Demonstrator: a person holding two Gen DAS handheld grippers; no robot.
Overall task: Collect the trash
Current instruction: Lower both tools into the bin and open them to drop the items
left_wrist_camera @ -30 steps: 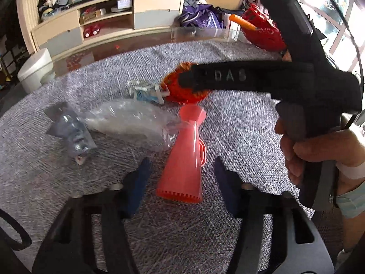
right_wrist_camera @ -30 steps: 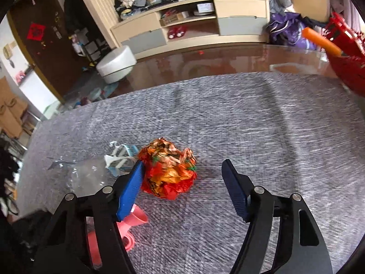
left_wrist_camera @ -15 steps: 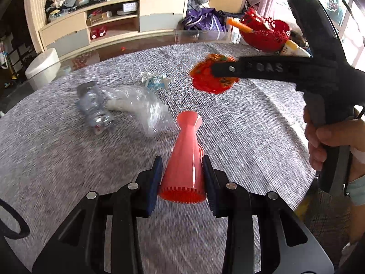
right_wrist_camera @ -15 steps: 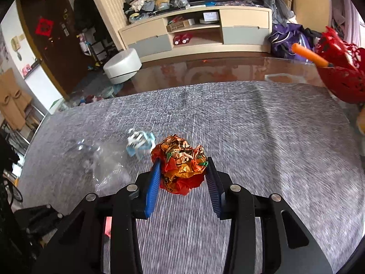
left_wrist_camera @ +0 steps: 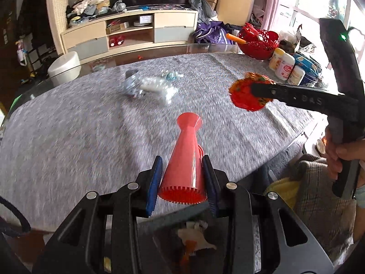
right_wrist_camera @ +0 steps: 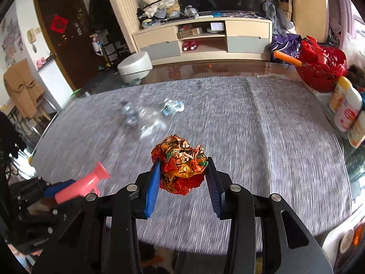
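Note:
My left gripper [left_wrist_camera: 182, 166] is shut on a pink plastic cone-shaped horn [left_wrist_camera: 186, 157] and holds it above the near edge of the grey-clothed table [left_wrist_camera: 68, 137]. My right gripper [right_wrist_camera: 182, 171] is shut on a crumpled orange-red foil wrapper [right_wrist_camera: 180, 162], lifted off the table; it also shows in the left wrist view [left_wrist_camera: 247, 94]. A crushed clear plastic bottle [left_wrist_camera: 157, 88] with a grey label and a small blue-white wrapper [right_wrist_camera: 172, 108] lie on the cloth farther back. The horn also shows in the right wrist view [right_wrist_camera: 84, 183].
A red basket [right_wrist_camera: 321, 68] with an orange stick and several white bottles [right_wrist_camera: 345, 105] stand at the table's right side. Below my left gripper is a dark bin [left_wrist_camera: 189, 239] holding scraps. A white stool [right_wrist_camera: 134, 66] and a shelf unit [right_wrist_camera: 200, 38] stand beyond the table.
Both grippers closed on their items, the left on the pink horn and the right on the foil wrapper. Both then lifted and pulled back toward the table's near edge.

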